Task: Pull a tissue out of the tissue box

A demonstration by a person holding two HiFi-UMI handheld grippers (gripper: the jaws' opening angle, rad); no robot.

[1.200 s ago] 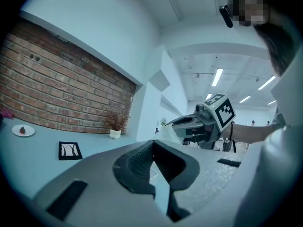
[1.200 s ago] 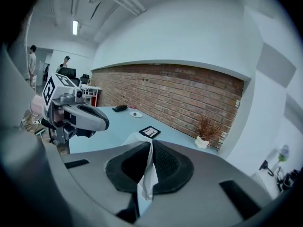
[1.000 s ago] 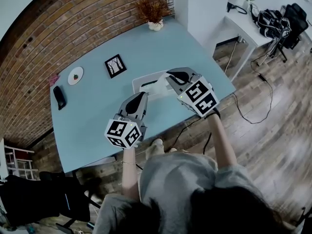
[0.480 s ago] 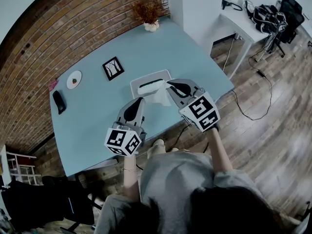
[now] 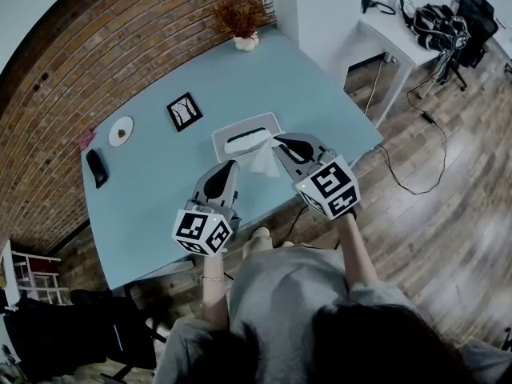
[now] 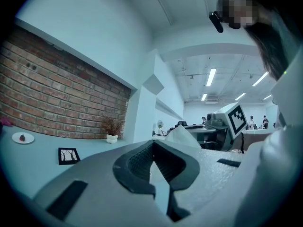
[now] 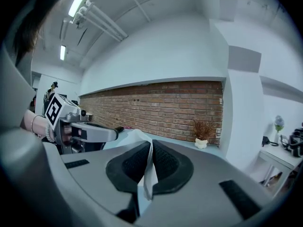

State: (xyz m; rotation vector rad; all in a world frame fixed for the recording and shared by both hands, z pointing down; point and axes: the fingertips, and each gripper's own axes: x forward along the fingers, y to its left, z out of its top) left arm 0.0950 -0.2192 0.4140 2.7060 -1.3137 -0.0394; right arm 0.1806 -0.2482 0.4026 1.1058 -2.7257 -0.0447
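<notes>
The white tissue box (image 5: 246, 137) lies on the blue table (image 5: 160, 190), just beyond both grippers. A white tissue (image 5: 262, 158) stretches from its slot toward my right gripper (image 5: 279, 142), which is shut on it. In the right gripper view the tissue (image 7: 148, 176) is a thin sheet pinched between the dark pads (image 7: 165, 167) and hanging below them. My left gripper (image 5: 232, 166) hovers level beside the box's near left corner, jaws shut with nothing in them. From the left gripper view the raised tissue (image 6: 182, 136) peaks beyond the tips.
A framed picture (image 5: 185, 111), a small plate (image 5: 122, 131) and a black object (image 5: 97, 167) lie on the table's left part. A dried plant in a white pot (image 5: 240, 21) stands at the far edge by the brick wall. A white desk (image 5: 400, 22) stands at the right.
My right gripper has drawn back from the box toward the person, and the tissue now trails out of the slot. The left gripper has stayed where it was.
</notes>
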